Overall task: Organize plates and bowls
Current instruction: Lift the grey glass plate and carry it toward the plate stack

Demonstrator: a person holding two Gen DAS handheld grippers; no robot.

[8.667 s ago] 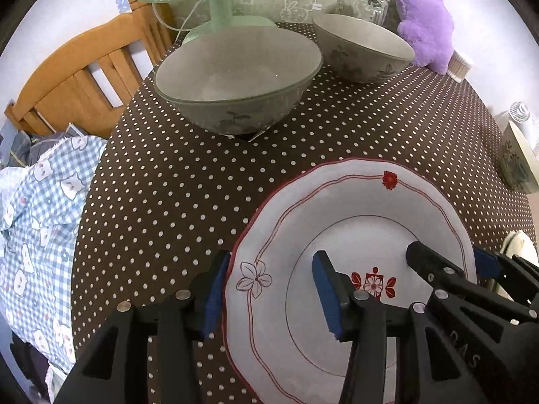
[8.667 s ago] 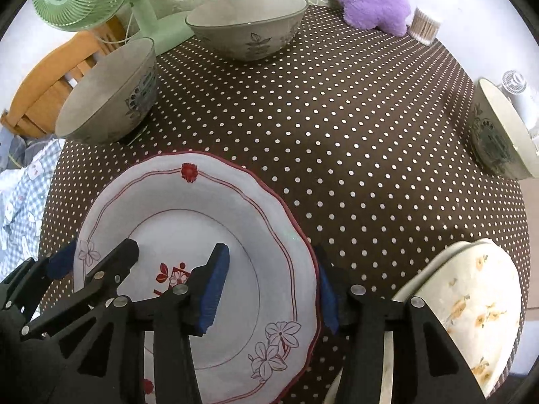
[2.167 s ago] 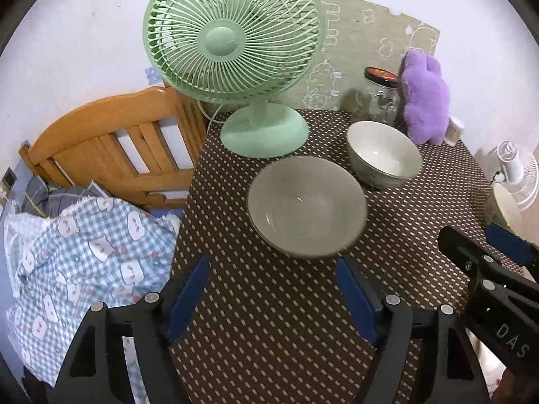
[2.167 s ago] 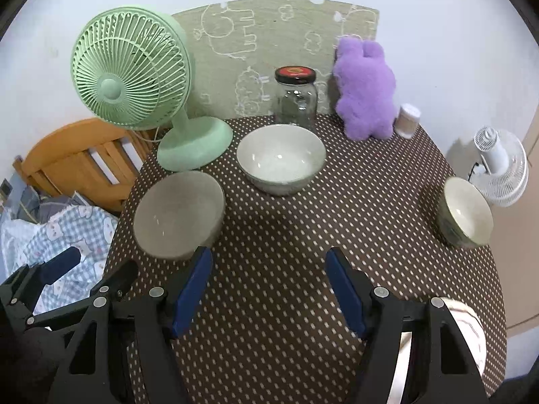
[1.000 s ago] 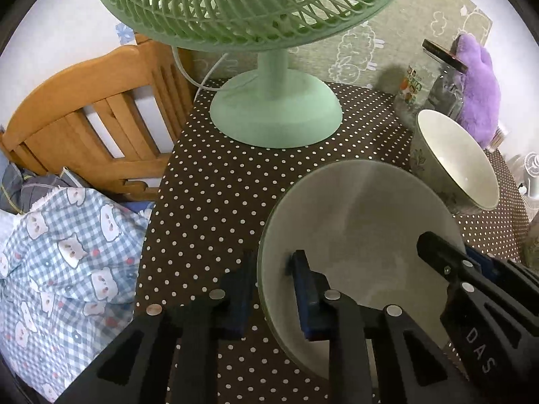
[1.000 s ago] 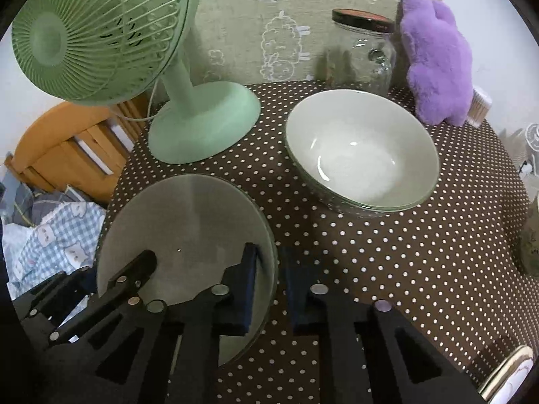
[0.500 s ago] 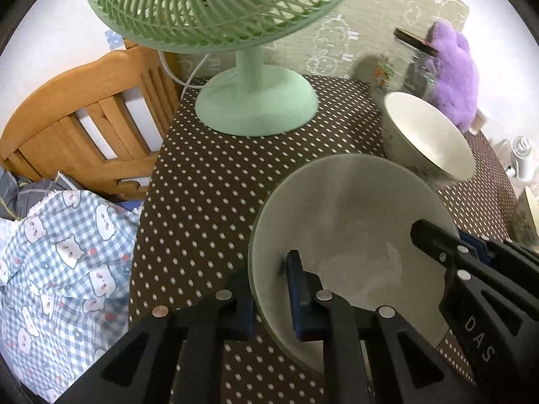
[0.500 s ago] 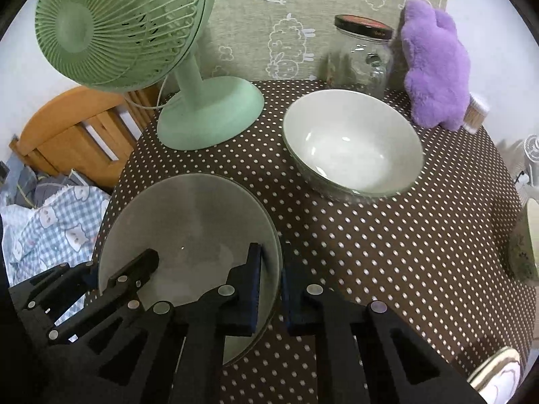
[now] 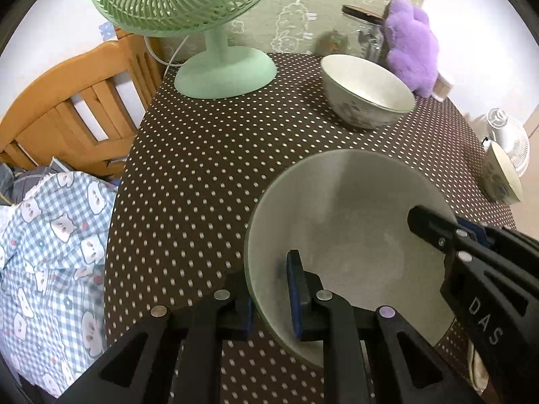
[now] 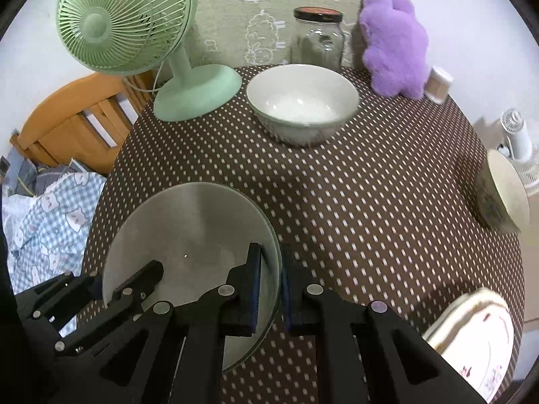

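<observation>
A large grey bowl [image 9: 353,222] [image 10: 188,235] is held over the dotted brown tablecloth by both grippers. My left gripper [image 9: 269,296] is shut on its left rim, one pad inside the bowl and one outside. My right gripper [image 10: 271,269] is shut on the opposite rim and also shows in the left wrist view [image 9: 438,232]. A second, whitish bowl [image 9: 367,94] [image 10: 303,101] stands farther back near the jar. A smaller bowl [image 10: 502,198] sits at the table's right edge. Stacked plates [image 10: 471,336] with red trim lie at the near right.
A green fan [image 10: 188,97] stands at the back left, with a glass jar [image 10: 318,38] and a purple plush toy [image 10: 394,43] behind the whitish bowl. A wooden chair [image 9: 67,107] and checked cloth [image 9: 43,252] lie left of the table. A small white fan [image 10: 515,131] is off the right edge.
The grey bowl, gripped at both rims, has travelled away from the fan's base toward the near middle of the table. The plates have come into the right wrist view.
</observation>
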